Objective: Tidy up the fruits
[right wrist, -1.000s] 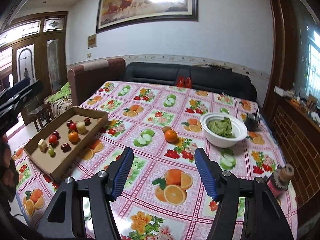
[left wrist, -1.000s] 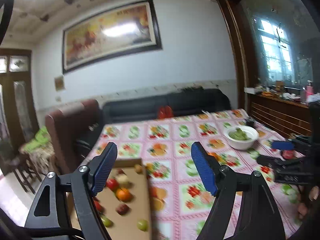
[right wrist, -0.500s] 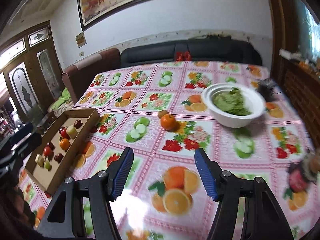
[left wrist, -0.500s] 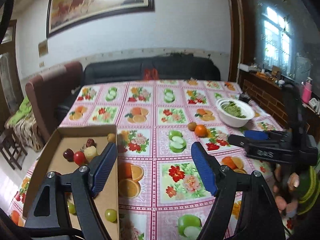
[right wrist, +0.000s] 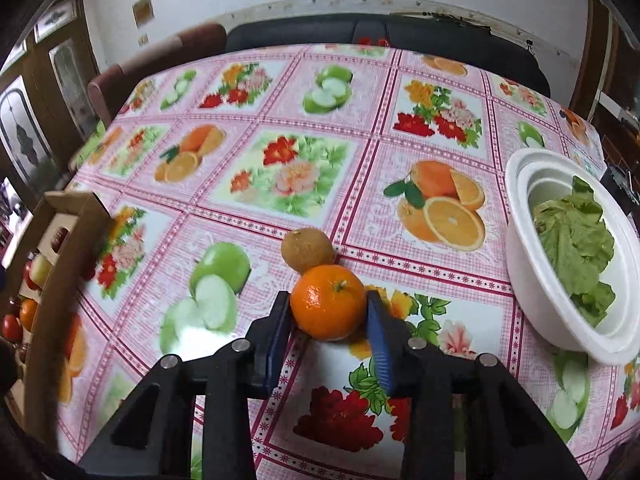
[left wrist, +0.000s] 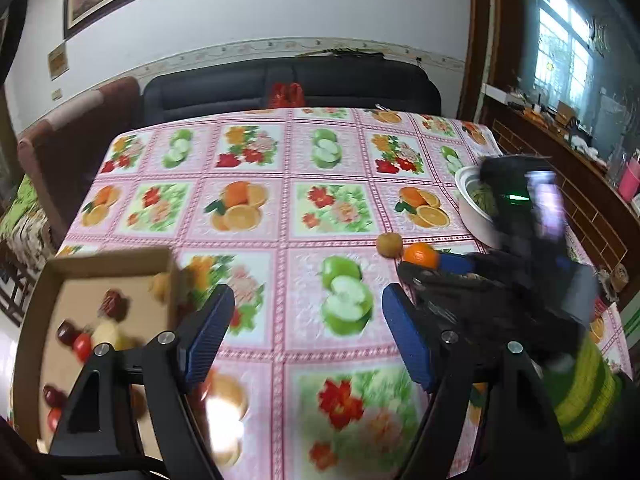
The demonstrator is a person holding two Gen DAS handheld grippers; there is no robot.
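An orange [right wrist: 328,300] lies on the fruit-print tablecloth with a brown kiwi [right wrist: 307,250] touching its far side. My right gripper [right wrist: 327,310] has its jaws closing around the orange, and both blue pads touch the orange's sides. In the left wrist view the orange [left wrist: 418,255], the kiwi [left wrist: 390,245] and the right gripper [left wrist: 426,266] sit at mid right. My left gripper [left wrist: 308,300] hangs open above the cloth with nothing between its fingers. A cardboard box [left wrist: 108,258] at the left holds several small fruits, red, dark and pale yellow.
A white bowl [right wrist: 516,216] of green leaves stands to the right of the orange. The cardboard box [right wrist: 64,280] lies along the table's left edge. A dark sofa and a brown armchair stand beyond the far edge. A person's green-striped sleeve [left wrist: 580,396] shows behind the right gripper.
Both grippers have tipped down and come closer to the table. The right gripper reached the orange and narrowed its jaws around it. The left gripper stays open.
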